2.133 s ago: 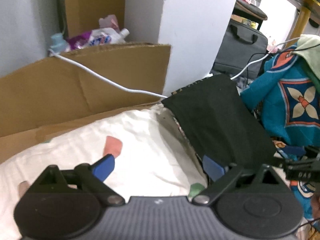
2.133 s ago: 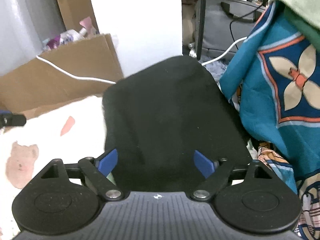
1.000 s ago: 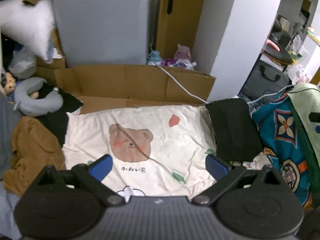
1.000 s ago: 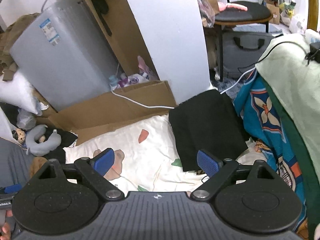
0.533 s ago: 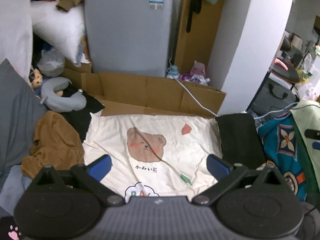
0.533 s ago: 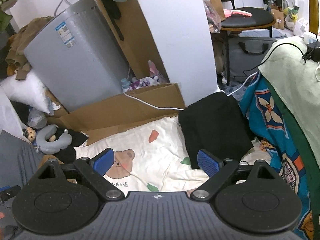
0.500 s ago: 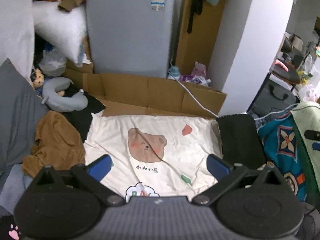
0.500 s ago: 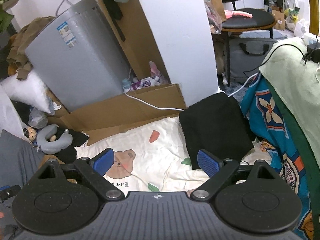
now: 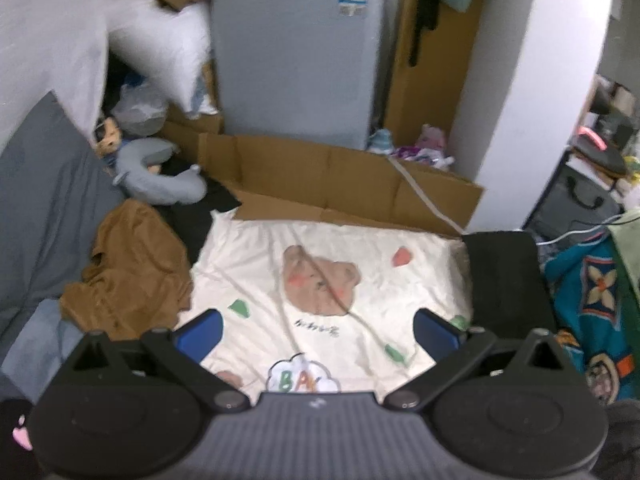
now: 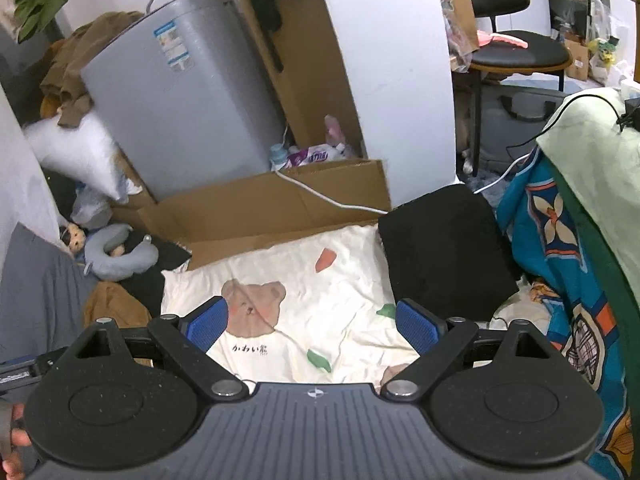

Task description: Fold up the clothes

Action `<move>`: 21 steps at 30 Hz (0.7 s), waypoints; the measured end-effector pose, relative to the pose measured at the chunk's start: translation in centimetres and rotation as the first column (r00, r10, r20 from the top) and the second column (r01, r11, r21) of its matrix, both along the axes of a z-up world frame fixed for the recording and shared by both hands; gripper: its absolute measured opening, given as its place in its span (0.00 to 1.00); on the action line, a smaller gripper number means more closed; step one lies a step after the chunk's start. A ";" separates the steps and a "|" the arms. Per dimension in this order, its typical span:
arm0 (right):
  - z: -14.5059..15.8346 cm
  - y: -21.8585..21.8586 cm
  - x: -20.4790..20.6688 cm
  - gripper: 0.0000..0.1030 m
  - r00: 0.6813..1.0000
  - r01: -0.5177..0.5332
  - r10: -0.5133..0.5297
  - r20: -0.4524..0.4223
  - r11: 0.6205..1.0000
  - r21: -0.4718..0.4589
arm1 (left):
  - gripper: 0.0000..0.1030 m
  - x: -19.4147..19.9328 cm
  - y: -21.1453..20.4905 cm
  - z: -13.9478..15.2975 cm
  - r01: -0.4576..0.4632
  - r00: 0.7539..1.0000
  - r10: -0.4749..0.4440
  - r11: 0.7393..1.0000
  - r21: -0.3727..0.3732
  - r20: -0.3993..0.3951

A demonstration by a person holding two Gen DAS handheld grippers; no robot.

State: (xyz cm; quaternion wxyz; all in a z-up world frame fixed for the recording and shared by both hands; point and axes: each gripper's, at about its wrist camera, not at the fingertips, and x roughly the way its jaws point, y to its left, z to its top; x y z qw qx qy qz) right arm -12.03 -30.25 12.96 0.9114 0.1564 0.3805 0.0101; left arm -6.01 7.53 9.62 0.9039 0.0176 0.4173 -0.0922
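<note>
A folded black garment (image 9: pixel 506 280) (image 10: pixel 444 252) lies flat at the right edge of a cream bear-print sheet (image 9: pixel 320 280) (image 10: pixel 296 300). A crumpled brown garment (image 9: pixel 132 268) (image 10: pixel 112 304) lies left of the sheet, with a black one (image 9: pixel 200 208) behind it. My left gripper (image 9: pixel 316 334) hovers high above the sheet's near side, open and empty. My right gripper (image 10: pixel 312 322) is also raised over the sheet, open, holding nothing.
A cardboard wall (image 9: pixel 340 176) with a white cable (image 10: pixel 328 196) borders the sheet at the back, before a grey appliance (image 9: pixel 296 52). A teal patterned cloth (image 10: pixel 560 264) hangs at right. A grey neck pillow (image 9: pixel 160 176), white pillow (image 9: pixel 160 52) and grey bedding (image 9: pixel 40 208) lie at left.
Both grippers have pulled up and back from the folded black garment, which stays on the sheet's right edge. The views widened to the whole sheet; the left view has shifted slightly.
</note>
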 end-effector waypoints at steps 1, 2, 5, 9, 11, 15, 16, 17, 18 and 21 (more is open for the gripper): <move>-0.2 0.3 -0.1 0.91 1.000 0.000 0.000 0.002 1.000 -0.008 | 0.99 -0.2 0.1 -0.4 -0.002 1.000 0.002 1.000 -0.002 -0.003; -0.3 0.5 -0.3 0.91 1.000 -0.001 0.001 0.003 1.000 -0.016 | 0.99 -0.5 0.1 -0.7 0.000 1.000 0.000 1.000 -0.003 -0.005; -1.2 1.3 -0.5 0.92 1.000 -0.016 0.016 -0.004 1.000 -0.020 | 0.99 -1.3 0.1 -1.6 -0.002 1.000 0.002 1.000 0.006 -0.007; -2.4 2.1 -0.9 0.93 0.999 -0.039 0.038 -0.002 0.999 -0.013 | 0.99 -1.6 1.0 -2.7 -0.039 0.998 0.038 0.999 -0.015 -0.046; -3.0 2.3 -1.0 0.94 0.999 -0.049 0.049 -0.003 0.999 -0.009 | 0.99 -1.9 1.3 -3.3 -0.048 0.997 0.047 0.999 -0.019 -0.062; -3.9 2.7 -1.1 0.95 0.998 -0.062 0.062 -0.023 0.998 -0.003 | 0.99 -1.9 1.2 -4.9 -0.038 0.993 0.035 0.999 -0.024 -0.111; -3.9 2.7 -1.1 0.95 0.998 -0.061 0.061 -0.019 0.998 0.003 | 0.99 -2.0 1.3 -5.0 -0.041 0.994 0.038 0.999 -0.022 -0.104; -3.9 2.7 -1.2 0.95 0.998 -0.060 0.060 -0.015 0.998 0.008 | 0.99 -2.1 1.3 -5.0 -0.045 0.995 0.043 0.999 -0.019 -0.096; -4.0 2.8 -1.2 0.95 0.998 -0.064 0.064 -0.016 0.998 0.013 | 0.99 -2.2 1.4 -5.1 -0.048 0.995 0.047 0.999 -0.016 -0.087; -4.3 3.0 -1.1 0.95 0.998 -0.065 0.065 -0.024 0.998 0.014 | 0.99 -2.0 1.7 -5.5 -0.073 0.991 0.070 0.997 -0.021 -0.116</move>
